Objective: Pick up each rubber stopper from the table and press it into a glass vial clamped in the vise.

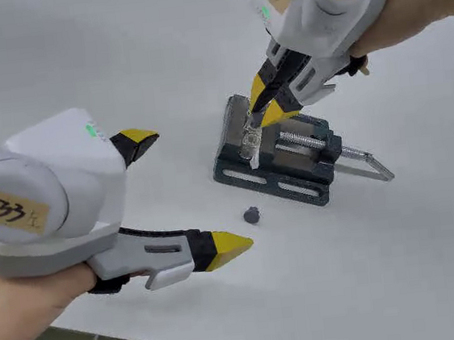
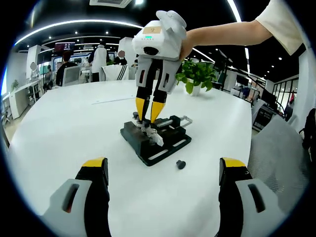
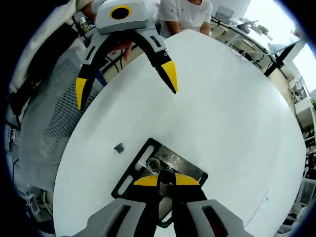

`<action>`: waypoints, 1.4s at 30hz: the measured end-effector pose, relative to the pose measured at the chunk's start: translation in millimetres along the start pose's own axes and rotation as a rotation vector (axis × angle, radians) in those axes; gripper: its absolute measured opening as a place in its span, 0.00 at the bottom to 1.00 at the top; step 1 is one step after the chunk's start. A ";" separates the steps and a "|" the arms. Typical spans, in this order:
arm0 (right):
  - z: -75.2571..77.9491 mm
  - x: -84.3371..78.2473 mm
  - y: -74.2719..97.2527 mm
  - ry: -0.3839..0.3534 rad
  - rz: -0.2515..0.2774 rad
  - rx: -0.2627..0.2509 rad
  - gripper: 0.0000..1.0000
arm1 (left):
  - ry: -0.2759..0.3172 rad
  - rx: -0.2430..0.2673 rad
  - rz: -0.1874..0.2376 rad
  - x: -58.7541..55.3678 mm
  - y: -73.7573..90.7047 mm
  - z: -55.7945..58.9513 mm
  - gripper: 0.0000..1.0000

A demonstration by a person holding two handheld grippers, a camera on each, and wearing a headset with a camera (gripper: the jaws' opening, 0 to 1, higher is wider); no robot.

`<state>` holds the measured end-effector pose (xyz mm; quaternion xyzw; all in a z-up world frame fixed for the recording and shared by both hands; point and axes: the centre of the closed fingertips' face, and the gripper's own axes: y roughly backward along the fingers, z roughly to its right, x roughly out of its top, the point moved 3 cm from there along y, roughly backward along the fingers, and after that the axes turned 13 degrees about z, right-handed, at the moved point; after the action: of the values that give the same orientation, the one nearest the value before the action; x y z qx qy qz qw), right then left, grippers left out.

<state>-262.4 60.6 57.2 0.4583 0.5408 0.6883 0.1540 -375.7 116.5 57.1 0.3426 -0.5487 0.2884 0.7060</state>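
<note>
head view: the left gripper point(image 1: 187, 192) is low at the near edge, jaws wide apart and holding nothing. the right gripper point(image 1: 263, 108) points down onto the vise point(image 1: 293, 181), jaws drawn nearly together on what appears to be a small dark gripped stopper point(image 1: 253, 122) at the mouth of a glass vial point(image 1: 250, 145) clamped there. a loose stopper point(image 1: 251, 214) lies on the table point(image 1: 399, 265) just in front of the vise, apart from both grippers. a tan sticker on the left gripper reads "33" by hand. the sticker on the right gripper looks like "34", not certain. a printed sheet at the far edge is too small to read. left gripper view: the left gripper point(image 2: 163, 165) has its jaws spread, the loose stopper point(image 2: 180, 164) ahead between them. beyond it, the right gripper point(image 2: 150, 109) stands upright over the vise point(image 2: 163, 144). no lettering can be read. right gripper view: the right gripper point(image 3: 166, 179) tips pinch the dark gripped stopper point(image 3: 166, 174) over the vise point(image 3: 190, 169), a clear glass vial point(image 3: 154, 164) just beside. the left gripper point(image 3: 126, 81) hangs open beyond. judgement: pressing is in hand. keep the stopper square to the vial mouth, push straight down its axis with steady force, and release only once it is seated. a tilted push risks cracking glass.
</note>
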 end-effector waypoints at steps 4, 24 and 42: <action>2.8 0.2 -0.5 -0.111 -0.021 -0.020 0.02 | 0.003 -0.001 0.002 0.0 -0.8 1.9 0.92; -1.9 3.3 -0.5 -0.275 -0.067 -0.099 0.04 | 0.005 -0.012 0.008 1.7 -3.3 5.4 0.91; -1.4 4.7 1.0 -0.211 -0.036 -0.086 0.07 | 0.007 -0.002 0.002 1.5 0.3 3.5 0.90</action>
<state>-265.8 62.7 60.3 0.5114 0.4998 0.6558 0.2421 -377.6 114.0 59.2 0.3402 -0.5469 0.2895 0.7080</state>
